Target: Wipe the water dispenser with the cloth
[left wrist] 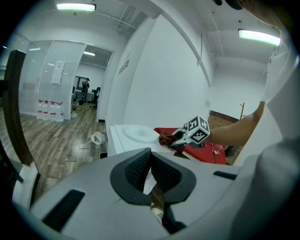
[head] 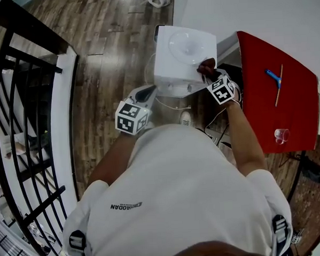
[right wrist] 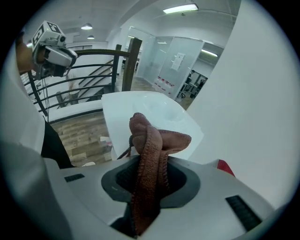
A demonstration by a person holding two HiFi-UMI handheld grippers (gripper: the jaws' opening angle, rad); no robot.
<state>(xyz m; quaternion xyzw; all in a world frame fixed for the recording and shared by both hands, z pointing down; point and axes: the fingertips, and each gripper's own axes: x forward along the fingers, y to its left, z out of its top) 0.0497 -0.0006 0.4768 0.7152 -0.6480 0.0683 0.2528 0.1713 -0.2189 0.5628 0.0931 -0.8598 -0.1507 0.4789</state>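
Wiping the top of the water dispenser (head: 184, 54)
The white dispenser stands on the floor by the wall. The left hand-held gripper (left wrist: 151, 157) is clenched on nothing, off to the side. The right hand-held gripper (right wrist: 149, 171) grasps the brown cloth (right wrist: 152, 138) at the top's right edge. It is best dragged flat in overlapping passes, under light pressure.

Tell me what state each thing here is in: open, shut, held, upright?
right gripper: shut on the cloth
cloth: bunched, held at the top edge of the water dispenser
left gripper: shut, holding nothing
water dispenser: upright, no bottle on top
glass: upright on the red table
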